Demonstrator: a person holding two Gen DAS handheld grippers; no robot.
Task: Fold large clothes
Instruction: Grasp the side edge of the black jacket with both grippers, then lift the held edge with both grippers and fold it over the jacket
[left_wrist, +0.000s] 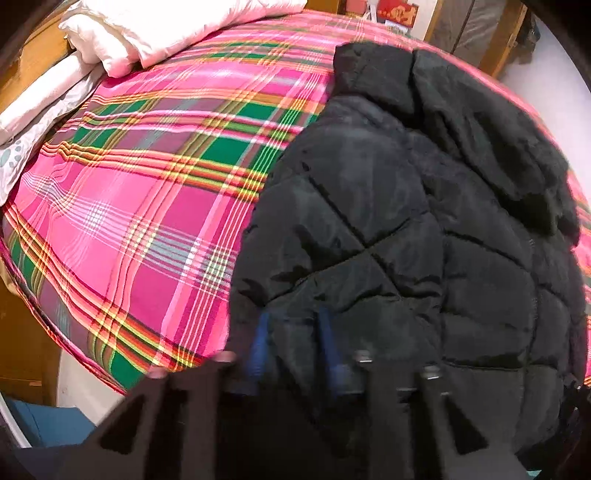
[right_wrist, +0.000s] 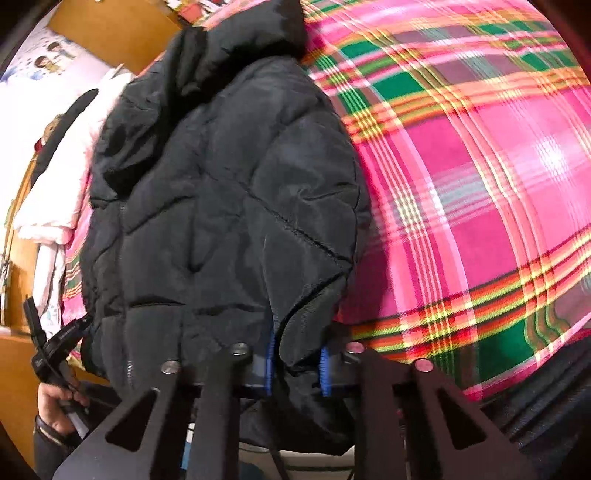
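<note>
right gripper (right_wrist: 297, 363) pinching the black puffer jacket (right_wrist: 221, 192) hem | left gripper (left_wrist: 295, 343) clamped likewise (blurry) | jacket ahead on plaid bedspread (left_wrist: 147, 206) | lift both corners level, fold forward evenly

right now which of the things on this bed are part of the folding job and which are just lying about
Part of the job:
- black puffer jacket
- left hand-held gripper, shut on the jacket's hem
- right hand-held gripper, shut on the hem too
- plaid bedspread, the folding surface

Lying about:
- pink-white bedding at the far end
- red box beyond the bed
</note>
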